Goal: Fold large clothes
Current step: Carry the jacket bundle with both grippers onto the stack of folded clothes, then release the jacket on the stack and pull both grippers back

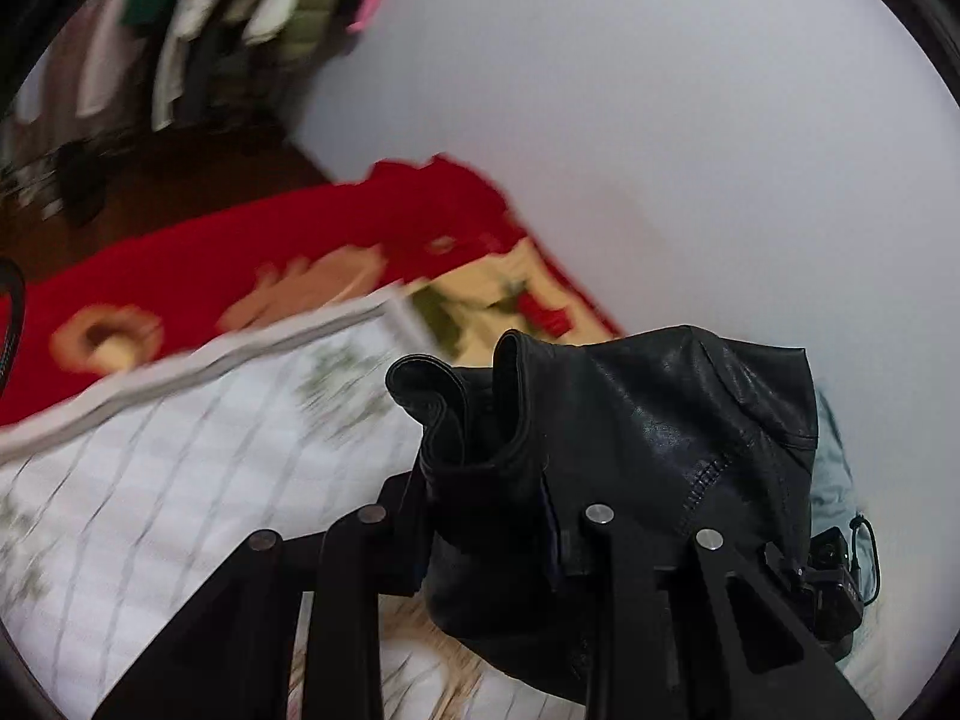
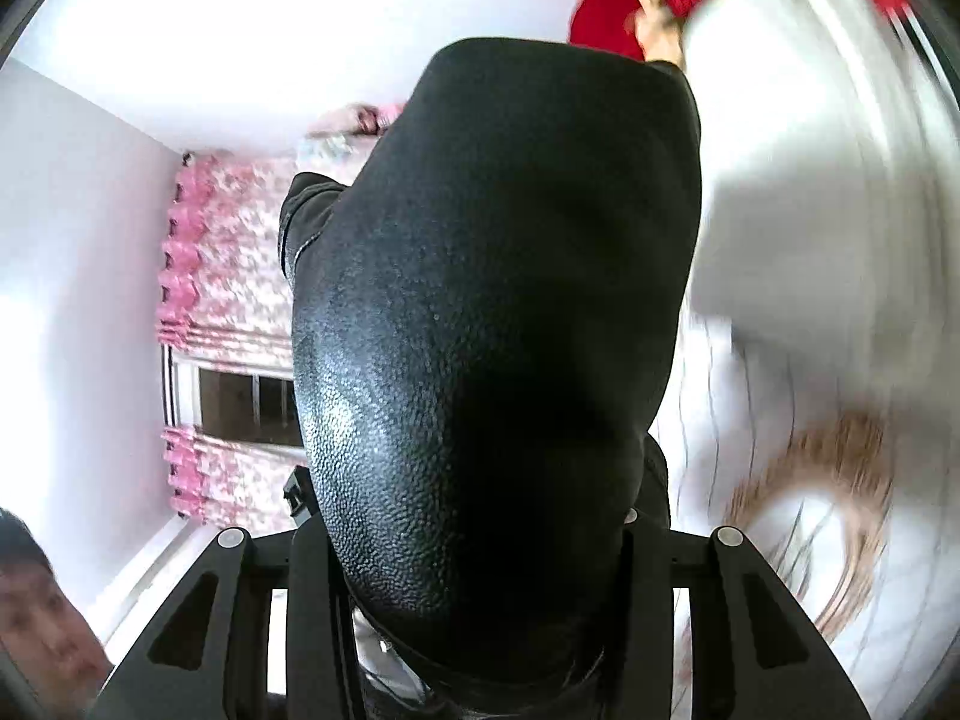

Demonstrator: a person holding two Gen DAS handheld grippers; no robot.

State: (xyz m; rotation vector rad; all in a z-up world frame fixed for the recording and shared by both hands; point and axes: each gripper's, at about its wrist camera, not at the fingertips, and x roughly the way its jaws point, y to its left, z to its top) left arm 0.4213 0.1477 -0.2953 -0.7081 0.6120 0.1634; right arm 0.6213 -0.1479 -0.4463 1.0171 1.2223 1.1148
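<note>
The left gripper (image 1: pixel 498 480) is clenched on a bunched fold of a black leather garment (image 1: pixel 648 432), whose rolled edge sticks up between the two black fingers (image 1: pixel 414 516). The garment hangs in the air in front of the camera, above a bed covered by a white sheet (image 1: pixel 168 480) with a grey grid and faint green sprigs. Beyond the sheet lies a red blanket (image 1: pixel 240 252) with a cream and green flower pattern, and past it a plain white wall (image 1: pixel 660 90). Clothes hang on a rack (image 1: pixel 228 18) in the far corner, blurred.

In the right wrist view the same black leather garment (image 2: pixel 498 324) fills the middle of the picture, its grained surface draped over the right gripper (image 2: pixel 480 546) and hiding the fingertips; the leather runs down between the fingers, so the gripper grasps it. To the left is a window (image 2: pixel 252 402) with pink flowered curtains (image 2: pixel 228 252). The white bed sheet (image 2: pixel 810 240) streaks past on the right, blurred. Part of a person (image 2: pixel 42 618) shows at the lower left edge.
</note>
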